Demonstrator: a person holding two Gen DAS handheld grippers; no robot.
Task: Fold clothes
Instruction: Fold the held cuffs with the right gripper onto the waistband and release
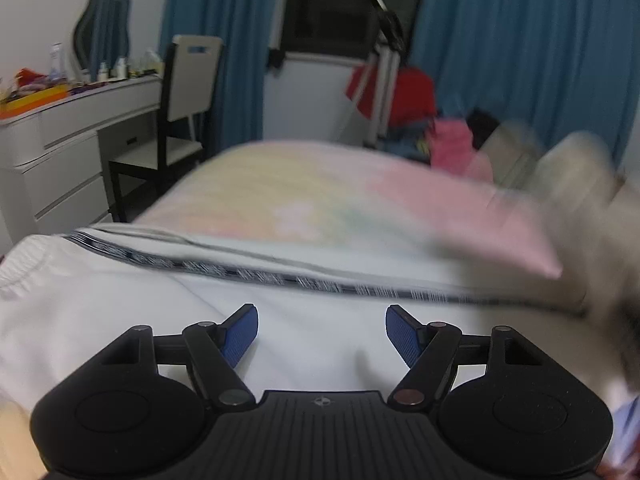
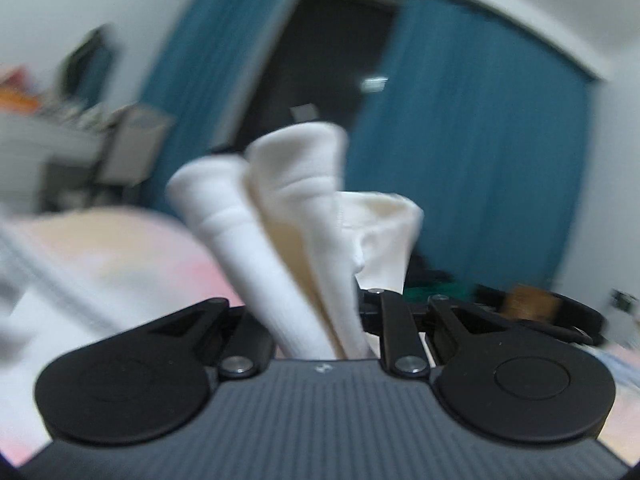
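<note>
A white garment (image 1: 120, 312) with a black-and-white patterned stripe (image 1: 256, 272) lies spread on the bed. My left gripper (image 1: 322, 330) hovers just above it, open, with nothing between its blue pads (image 1: 240, 336). In the right wrist view my right gripper (image 2: 320, 320) is shut on a bunched fold of white ribbed cloth (image 2: 288, 216), which stands up out of the jaws and hides the fingertips. That gripper is lifted, and the picture is blurred. A pale blurred shape (image 1: 560, 176) at the right of the left wrist view looks like this raised cloth.
The bed has a pastel pink and yellow sheet (image 1: 304, 184). A white dresser (image 1: 72, 128) with bottles and a chair (image 1: 176, 120) stand at the left. Blue curtains (image 1: 520, 48) flank a dark window. Red and pink items (image 1: 412, 96) are piled beyond the bed.
</note>
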